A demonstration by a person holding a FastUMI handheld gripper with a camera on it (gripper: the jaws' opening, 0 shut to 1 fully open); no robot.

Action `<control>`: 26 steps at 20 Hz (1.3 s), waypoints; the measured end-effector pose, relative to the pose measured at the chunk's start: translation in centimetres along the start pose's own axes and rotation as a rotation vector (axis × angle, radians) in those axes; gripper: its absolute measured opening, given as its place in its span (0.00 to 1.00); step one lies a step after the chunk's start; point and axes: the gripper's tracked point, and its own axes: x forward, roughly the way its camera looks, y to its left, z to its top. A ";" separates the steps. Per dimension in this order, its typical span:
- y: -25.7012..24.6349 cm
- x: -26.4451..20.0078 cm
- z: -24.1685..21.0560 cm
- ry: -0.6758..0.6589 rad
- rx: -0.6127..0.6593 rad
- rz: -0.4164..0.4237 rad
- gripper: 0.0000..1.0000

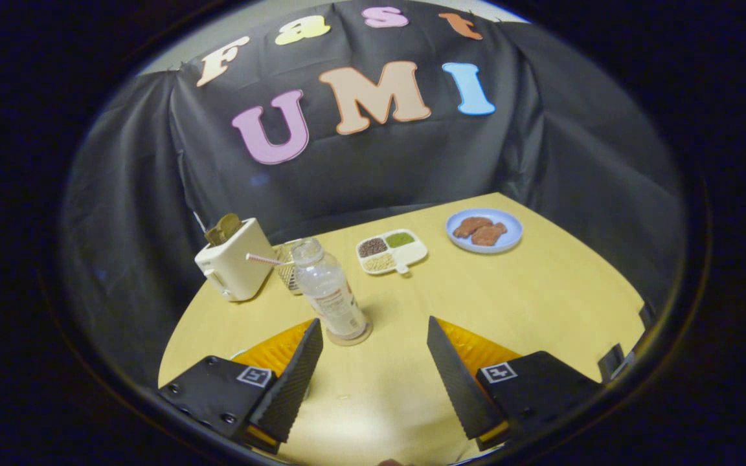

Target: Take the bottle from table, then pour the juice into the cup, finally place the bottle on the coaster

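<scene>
The gripper (373, 336) is spread wide and holds nothing; the bottle (331, 290) stands on the coaster (349, 338) at eleven o'clock, the cup (287, 264) beyond it.

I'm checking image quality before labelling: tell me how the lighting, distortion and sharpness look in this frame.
Gripper view: strong fisheye bend, so the table edge curves; even overhead light, with a soft shadow right of the bottle on its coaster; pale glare on the tabletop between the open gripper fingers; toaster and plate slightly soft.
</scene>
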 end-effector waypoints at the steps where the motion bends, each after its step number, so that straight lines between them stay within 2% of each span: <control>1: -0.6 -0.8 1.1 -0.020 -0.011 -0.009 1.00; 6: -2.1 -4.0 5.9 -0.101 -0.096 -0.042 1.00; 13: -0.7 -5.8 11.4 -0.197 -0.190 0.033 1.00; 17: -0.2 -5.7 12.2 -0.200 -0.270 0.070 1.00; 20: -0.1 -5.6 12.6 -0.202 -0.275 0.099 1.00; 26: -1.4 -5.5 12.5 -0.195 -0.293 0.105 1.00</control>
